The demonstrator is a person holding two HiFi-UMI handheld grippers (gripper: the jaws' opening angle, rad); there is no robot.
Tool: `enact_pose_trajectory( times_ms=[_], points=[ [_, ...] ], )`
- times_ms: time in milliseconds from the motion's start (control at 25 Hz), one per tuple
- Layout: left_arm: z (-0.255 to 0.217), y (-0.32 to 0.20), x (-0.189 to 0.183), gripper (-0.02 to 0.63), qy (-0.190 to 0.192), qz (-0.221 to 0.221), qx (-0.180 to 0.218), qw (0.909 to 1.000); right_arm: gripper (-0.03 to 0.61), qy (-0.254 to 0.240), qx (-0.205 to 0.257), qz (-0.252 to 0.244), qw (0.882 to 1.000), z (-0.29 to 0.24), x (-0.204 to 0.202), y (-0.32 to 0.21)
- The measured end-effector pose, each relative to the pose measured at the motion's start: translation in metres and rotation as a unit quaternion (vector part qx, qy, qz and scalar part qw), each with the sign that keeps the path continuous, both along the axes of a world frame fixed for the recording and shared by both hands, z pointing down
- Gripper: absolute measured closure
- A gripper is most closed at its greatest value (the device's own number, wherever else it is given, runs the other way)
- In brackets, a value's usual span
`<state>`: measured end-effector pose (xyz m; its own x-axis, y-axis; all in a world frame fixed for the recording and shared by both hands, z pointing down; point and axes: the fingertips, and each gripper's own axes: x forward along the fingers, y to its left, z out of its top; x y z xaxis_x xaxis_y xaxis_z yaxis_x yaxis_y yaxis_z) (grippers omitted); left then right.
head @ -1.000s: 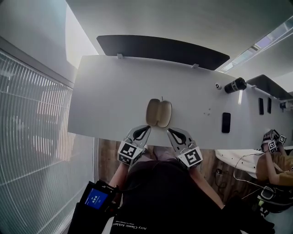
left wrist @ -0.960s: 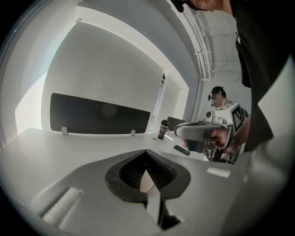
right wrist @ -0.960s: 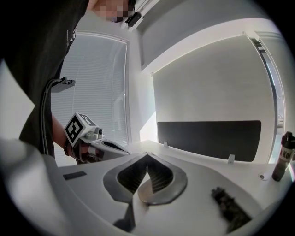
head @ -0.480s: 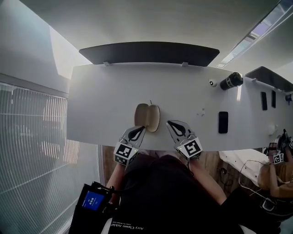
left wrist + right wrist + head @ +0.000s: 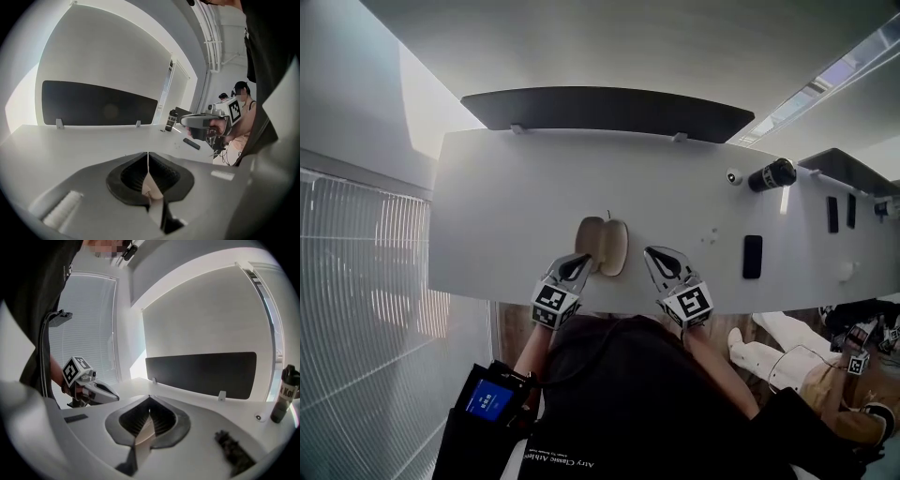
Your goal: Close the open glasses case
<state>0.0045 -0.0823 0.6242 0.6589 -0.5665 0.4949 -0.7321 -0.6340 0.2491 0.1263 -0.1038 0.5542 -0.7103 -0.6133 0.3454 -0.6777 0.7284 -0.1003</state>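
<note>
The beige glasses case (image 5: 602, 246) lies open, both halves flat, on the white table (image 5: 506, 216) near its front edge. My left gripper (image 5: 584, 260) is shut and empty, its tip at the case's near left edge. My right gripper (image 5: 651, 253) is also shut and empty, a little right of the case and apart from it. In the left gripper view the jaws (image 5: 148, 157) meet in a thin line, with a sliver of the beige case (image 5: 150, 188) showing below. The right gripper view shows the same closed jaws (image 5: 150, 411) over a beige sliver (image 5: 143, 436).
A black bottle (image 5: 770, 174) and a small white round object (image 5: 733, 175) stand at the far right. A dark phone (image 5: 752, 256) lies right of my right gripper. A dark partition (image 5: 609, 108) runs along the table's back edge. Another person (image 5: 844, 375) with grippers sits at the lower right.
The head view has shifted. Both grippers stay shut at the table's front edge; the left tip now sits closer to the case's near left edge. The case stays open.
</note>
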Motion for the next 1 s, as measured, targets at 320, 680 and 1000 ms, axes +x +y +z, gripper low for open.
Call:
enact_pose_trajectory(
  times_ms=[320,680,1000],
  points=[
    [0.047,-0.006,-0.012,0.595,0.007,0.022,-0.044,0.9988,0.571,0.026,-0.039,0.028,0.999,0.035,-0.006,-0.007],
    [0.083,0.009,-0.020,0.591,0.001,0.070,-0.101,0.9924,0.571,0.056,-0.086,0.047,0.994,0.069,-0.005,-0.007],
    [0.095,0.022,-0.028,0.586,0.005,0.069,-0.122,0.9901,0.571,0.069,-0.116,0.048,0.990,0.093,-0.012,0.000]
  ],
)
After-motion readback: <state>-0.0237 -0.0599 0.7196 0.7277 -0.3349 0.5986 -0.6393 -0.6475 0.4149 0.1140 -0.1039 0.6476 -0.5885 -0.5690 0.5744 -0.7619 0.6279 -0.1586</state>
